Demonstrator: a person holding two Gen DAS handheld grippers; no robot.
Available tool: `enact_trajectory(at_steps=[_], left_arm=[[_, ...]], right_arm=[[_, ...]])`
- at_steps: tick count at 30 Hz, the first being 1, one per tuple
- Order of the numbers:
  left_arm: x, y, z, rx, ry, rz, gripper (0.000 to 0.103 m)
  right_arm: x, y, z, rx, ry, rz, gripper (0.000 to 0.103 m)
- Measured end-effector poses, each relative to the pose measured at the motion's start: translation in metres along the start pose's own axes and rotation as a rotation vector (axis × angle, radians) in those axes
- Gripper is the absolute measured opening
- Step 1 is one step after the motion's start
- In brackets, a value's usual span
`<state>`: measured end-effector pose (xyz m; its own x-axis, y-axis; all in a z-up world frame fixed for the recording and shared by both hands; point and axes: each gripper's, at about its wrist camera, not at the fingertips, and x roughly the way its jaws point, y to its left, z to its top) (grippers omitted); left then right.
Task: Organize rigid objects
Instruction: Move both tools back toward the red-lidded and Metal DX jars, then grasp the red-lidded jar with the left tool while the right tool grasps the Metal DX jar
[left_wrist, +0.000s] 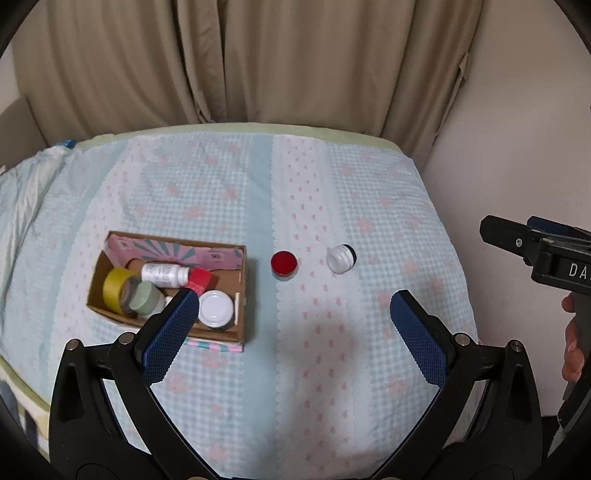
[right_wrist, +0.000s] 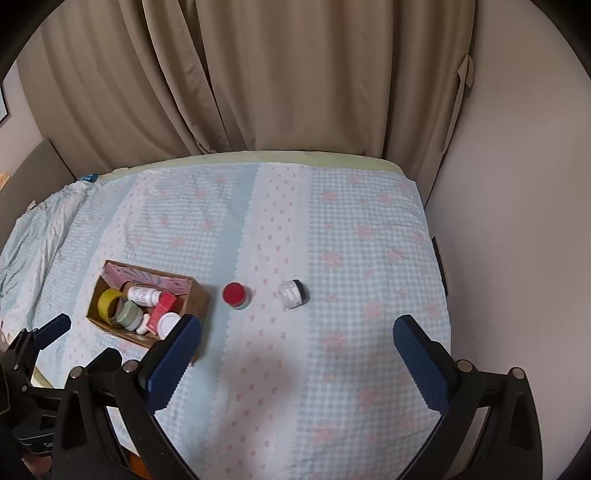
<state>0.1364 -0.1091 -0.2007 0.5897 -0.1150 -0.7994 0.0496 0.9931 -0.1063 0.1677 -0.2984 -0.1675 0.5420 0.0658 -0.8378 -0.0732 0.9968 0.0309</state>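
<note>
A small jar with a red lid (left_wrist: 283, 263) (right_wrist: 235, 295) stands on the cloth-covered table, just right of an open cardboard box (left_wrist: 242, 295) (right_wrist: 197, 291). A small white jar with a dark lid (left_wrist: 340, 258) (right_wrist: 294, 293) lies on its side further right. The box holds a yellow tape roll (left_wrist: 116, 283), a white bottle (left_wrist: 166, 274), a red-capped item (left_wrist: 201, 279), a pale green jar (left_wrist: 146, 297) and a white-lidded jar (left_wrist: 216, 308). My left gripper (left_wrist: 295, 306) hangs open above the table, nearer than both jars. My right gripper (right_wrist: 297, 334) is open too, empty.
The table wears a light blue checked cloth (left_wrist: 221, 184) with pink flowers. Beige curtains (left_wrist: 258, 55) hang behind it and a pale wall (right_wrist: 517, 221) runs along its right edge. A person's hand (left_wrist: 572, 354) holds the right gripper's body at the left wrist view's right edge.
</note>
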Motion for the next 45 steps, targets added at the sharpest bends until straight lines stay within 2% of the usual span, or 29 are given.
enact_trajectory(at_steps=[6,12,17,22,25,31,38,40,42,43,45], left_arm=[[0.059,-0.007,-0.001,-0.005,0.052,0.027,0.103],[0.132,-0.004,-0.007,-0.041,0.109,0.041,0.103],[0.193,-0.013,-0.015,-0.047,0.145,0.052,0.103],[0.258,-0.025,-0.029,-0.047,0.177,0.121,0.102],[0.293,-0.021,-0.038,-0.096,0.194,0.147,0.102],[0.337,-0.014,-0.047,-0.145,0.159,0.245,0.097],[0.371,-0.002,-0.044,-0.158,0.151,0.270,0.088],[0.379,0.001,-0.042,-0.154,0.158,0.271,0.086],[0.384,0.002,-0.040,-0.147,0.157,0.266,0.078],[0.384,0.003,-0.039,-0.144,0.151,0.249,0.075],[0.386,0.004,-0.037,-0.139,0.143,0.225,0.063]], right_arm=[[0.043,-0.013,0.004,0.006,0.033,0.006,0.103],[0.113,-0.025,0.012,-0.006,0.094,0.055,0.103],[0.168,-0.030,0.016,-0.069,0.112,0.079,0.103],[0.226,-0.033,0.011,-0.113,0.165,0.122,0.103],[0.255,-0.032,0.008,-0.134,0.200,0.134,0.101],[0.301,-0.029,0.004,-0.162,0.246,0.184,0.098],[0.345,-0.013,-0.003,-0.195,0.283,0.239,0.098],[0.357,-0.009,-0.006,-0.201,0.298,0.243,0.094],[0.370,-0.006,-0.009,-0.194,0.330,0.256,0.076],[0.375,-0.006,-0.010,-0.190,0.340,0.258,0.073],[0.382,-0.004,-0.013,-0.189,0.358,0.258,0.059]])
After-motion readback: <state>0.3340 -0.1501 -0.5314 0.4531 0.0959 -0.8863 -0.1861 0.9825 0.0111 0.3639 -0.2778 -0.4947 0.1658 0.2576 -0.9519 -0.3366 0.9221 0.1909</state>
